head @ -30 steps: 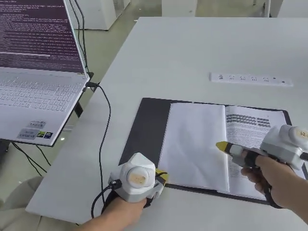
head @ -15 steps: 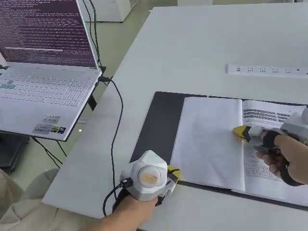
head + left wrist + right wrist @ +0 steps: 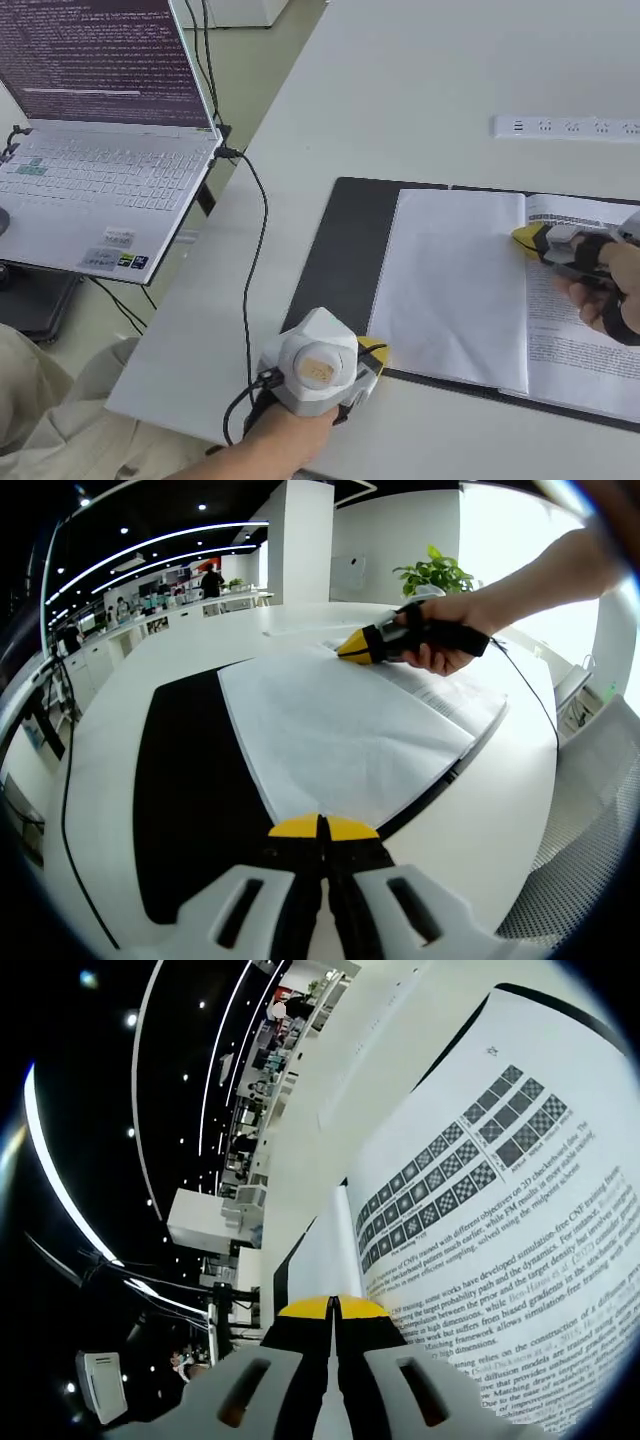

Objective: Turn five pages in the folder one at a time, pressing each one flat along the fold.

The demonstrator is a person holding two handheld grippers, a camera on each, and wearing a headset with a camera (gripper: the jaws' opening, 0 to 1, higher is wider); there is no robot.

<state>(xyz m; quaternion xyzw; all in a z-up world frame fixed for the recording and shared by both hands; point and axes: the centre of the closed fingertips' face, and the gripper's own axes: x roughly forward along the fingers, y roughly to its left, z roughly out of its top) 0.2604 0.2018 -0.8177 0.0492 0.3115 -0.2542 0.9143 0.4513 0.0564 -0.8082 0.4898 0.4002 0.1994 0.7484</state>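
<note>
Folder (image 3: 345,250) pages are under my right gripper (image 3: 522,237). Its jaws are clenched with nothing between them, and the yellow tips are pressed down at the far end of the fold (image 3: 526,300). In the right gripper view the same closed tips (image 3: 332,1307) rest where the printed page (image 3: 480,1210) meets the blank page (image 3: 450,280). My left gripper (image 3: 372,352) is also clenched empty, with its tips (image 3: 322,827) at the near edge of the blank page, where it meets the black cover. I cannot tell whether they touch the paper. The left gripper view looks across that page to the right gripper (image 3: 352,647) at the far side.

The folder lies open and flat on the bench (image 3: 420,90). Its long axis runs left to right across my head view, and the fold runs from far to near, skewed a little against the bench edges. The bare black cover is on the left, the blank page is in the middle, and the printed page is on the right, running out of frame.

Beyond the folder the bench is wide and bare up to a power strip (image 3: 570,127). On the left there is a narrow band of bench, with a black cable (image 3: 258,250) running along it just inside the edge. A laptop (image 3: 90,150) sits past that edge. The near bench edge is close behind my left gripper.
</note>
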